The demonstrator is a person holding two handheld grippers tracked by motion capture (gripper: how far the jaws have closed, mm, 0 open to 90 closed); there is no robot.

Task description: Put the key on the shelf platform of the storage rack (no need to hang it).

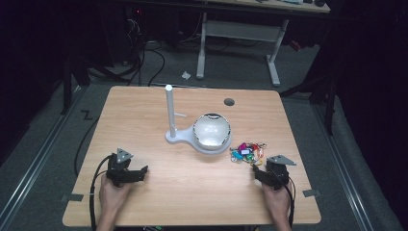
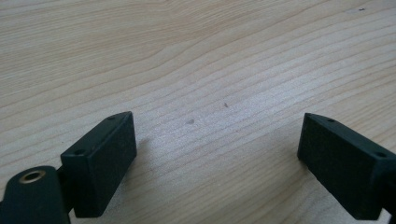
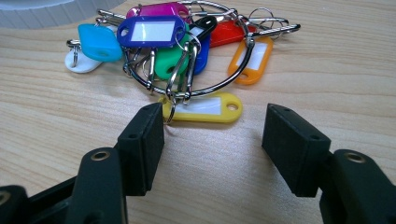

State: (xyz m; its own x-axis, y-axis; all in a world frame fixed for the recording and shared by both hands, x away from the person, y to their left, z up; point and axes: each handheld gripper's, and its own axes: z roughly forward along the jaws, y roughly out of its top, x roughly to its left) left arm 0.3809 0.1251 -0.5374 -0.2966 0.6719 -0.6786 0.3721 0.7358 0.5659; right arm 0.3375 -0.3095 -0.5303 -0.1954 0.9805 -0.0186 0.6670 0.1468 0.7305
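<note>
High view, left gripper: the black two-jaw left gripper [image 1: 139, 172] sits low on the light wooden counter [image 1: 159, 197], held in a hand [image 1: 113, 195]; its jaws point right and stand apart with bare wood between them.
High view, right gripper: the black two-jaw right gripper [image 1: 257, 172] is held in the other hand [image 1: 276, 197], its jaws aimed up-left at the bunch of coloured plastic key tags on metal rings [image 1: 248, 151], which lies just ahead of the jaw tips.
High view, beyond the jaws: a white stand with an upright post [image 1: 170, 115] carries a shiny round bowl [image 1: 211, 131], touching-close to the tags' far side.
Left gripper view: both jaws are wide apart over plain wood grain; nothing lies between them.
Right gripper view: jaws apart, nothing clamped. A yellow tag [image 3: 205, 108] lies just ahead of the gap, its near end beside the left jaw's tip. Farther out sit the large wire ring [image 3: 224, 79], a blue tag [image 3: 152, 31], a cyan tag [image 3: 99, 43] and an orange tag [image 3: 252, 58].
</note>
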